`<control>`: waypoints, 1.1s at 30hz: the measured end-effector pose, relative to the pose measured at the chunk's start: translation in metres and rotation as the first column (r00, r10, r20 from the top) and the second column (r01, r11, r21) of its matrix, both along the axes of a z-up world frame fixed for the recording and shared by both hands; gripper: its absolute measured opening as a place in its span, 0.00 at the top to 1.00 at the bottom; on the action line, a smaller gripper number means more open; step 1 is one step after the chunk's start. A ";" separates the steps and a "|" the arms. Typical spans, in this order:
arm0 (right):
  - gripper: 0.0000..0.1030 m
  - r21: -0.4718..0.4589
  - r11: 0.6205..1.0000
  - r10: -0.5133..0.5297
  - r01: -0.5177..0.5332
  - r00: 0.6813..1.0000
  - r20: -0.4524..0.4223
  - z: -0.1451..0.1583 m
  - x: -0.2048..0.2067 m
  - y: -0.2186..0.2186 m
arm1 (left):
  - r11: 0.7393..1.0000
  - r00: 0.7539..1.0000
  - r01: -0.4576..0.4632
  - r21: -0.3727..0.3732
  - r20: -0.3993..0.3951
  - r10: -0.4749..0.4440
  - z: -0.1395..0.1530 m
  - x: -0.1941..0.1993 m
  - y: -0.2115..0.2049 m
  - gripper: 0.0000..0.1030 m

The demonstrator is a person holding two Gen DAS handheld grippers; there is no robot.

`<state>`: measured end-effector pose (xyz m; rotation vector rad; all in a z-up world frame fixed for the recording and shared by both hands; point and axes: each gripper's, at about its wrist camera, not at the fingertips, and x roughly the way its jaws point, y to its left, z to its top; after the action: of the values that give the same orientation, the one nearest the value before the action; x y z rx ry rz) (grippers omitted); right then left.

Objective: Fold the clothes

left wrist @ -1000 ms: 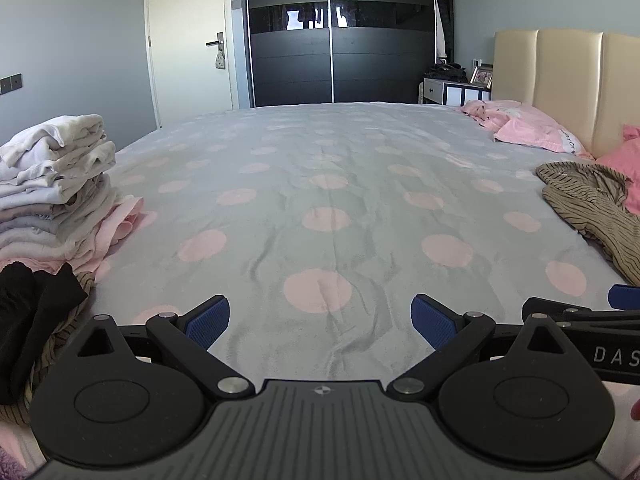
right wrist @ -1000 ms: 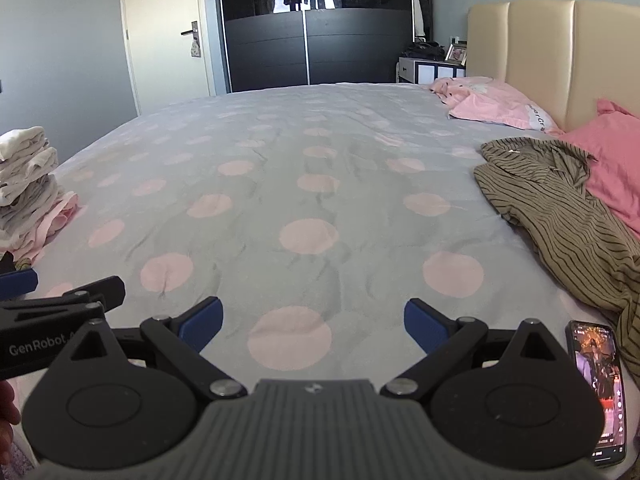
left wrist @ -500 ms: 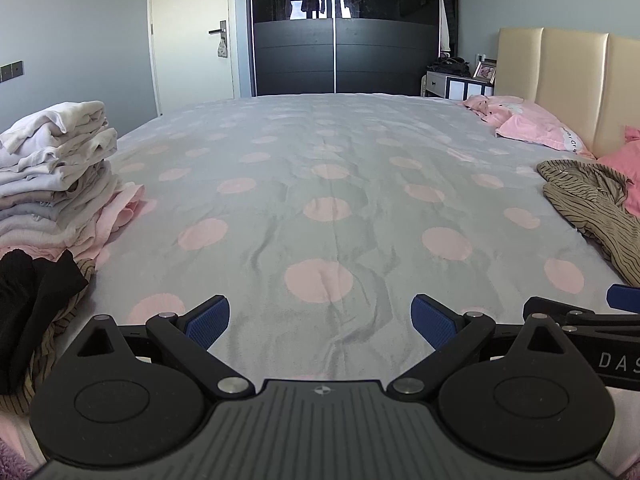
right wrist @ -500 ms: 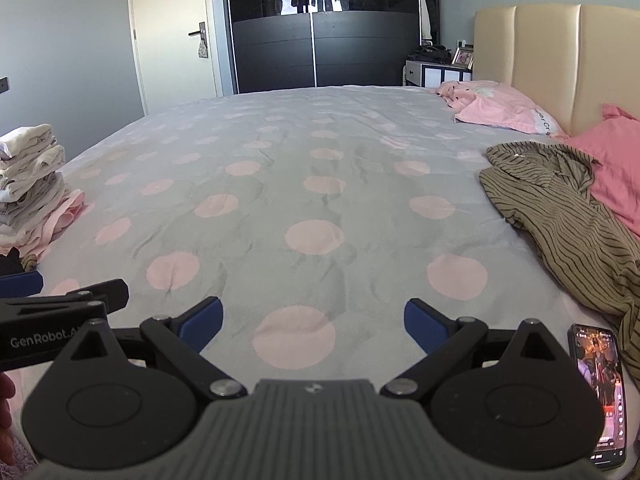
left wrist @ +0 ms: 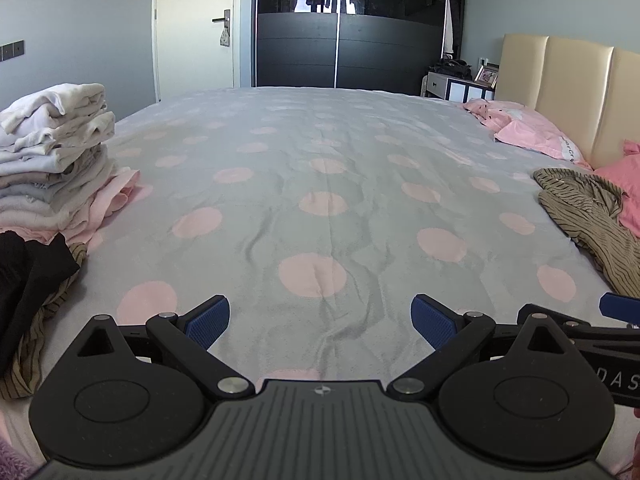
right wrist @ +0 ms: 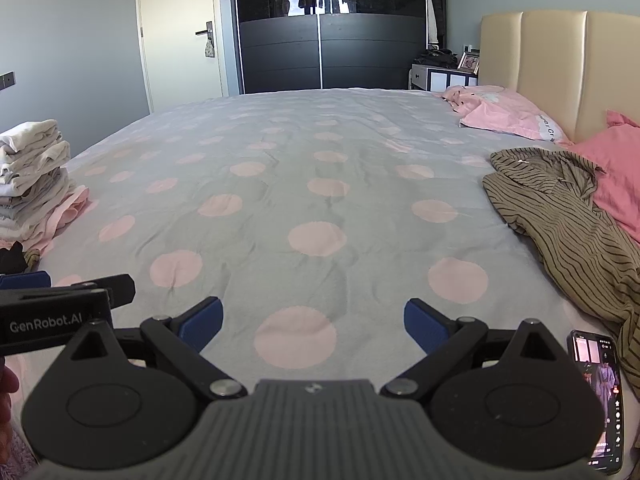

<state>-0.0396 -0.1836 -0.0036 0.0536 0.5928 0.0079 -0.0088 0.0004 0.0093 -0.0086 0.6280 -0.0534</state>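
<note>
Hovering: both jaws spread, empty | striped garment cut off at frame edge

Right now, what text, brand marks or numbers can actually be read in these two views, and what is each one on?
"GenRobot.AI": on the side of the left gripper, seen in the right wrist view.
"DAS": cut off at the frame edge, on the side of the right gripper, seen in the left wrist view.
Dark lettering on the pink pillow: too small and warped to read.
Text on the phone screen: too small to read.
</note>
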 end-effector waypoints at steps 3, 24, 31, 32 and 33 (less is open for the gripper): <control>0.05 -0.003 1.000 0.000 0.000 1.000 0.000 0.000 0.000 0.000 | 1.000 1.000 -0.001 0.004 -0.003 0.001 0.000 0.000 -0.002 0.04; 0.05 0.038 0.999 0.003 -0.001 0.999 -0.053 0.004 0.009 -0.010 | 1.000 0.999 -0.006 -0.012 -0.035 0.006 0.003 0.009 -0.012 0.04; 0.06 -0.032 0.999 0.010 -0.012 0.996 -0.087 0.014 0.027 -0.043 | 1.000 0.997 0.016 -0.020 -0.076 -0.017 0.015 0.035 -0.011 0.04; 0.06 -0.041 0.999 0.008 -0.012 0.996 -0.092 0.015 0.031 -0.050 | 1.000 0.996 0.025 -0.016 -0.081 -0.026 0.017 0.039 -0.011 0.04; 0.06 -0.051 0.999 0.011 -0.017 0.995 -0.100 0.015 0.034 -0.059 | 0.999 0.996 0.035 -0.009 -0.084 -0.036 0.018 0.044 -0.011 0.04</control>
<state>-0.0053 -0.2422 0.0118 -0.0004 0.6925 0.0035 0.0350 -0.0109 0.0275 -0.0069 0.7122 -0.0901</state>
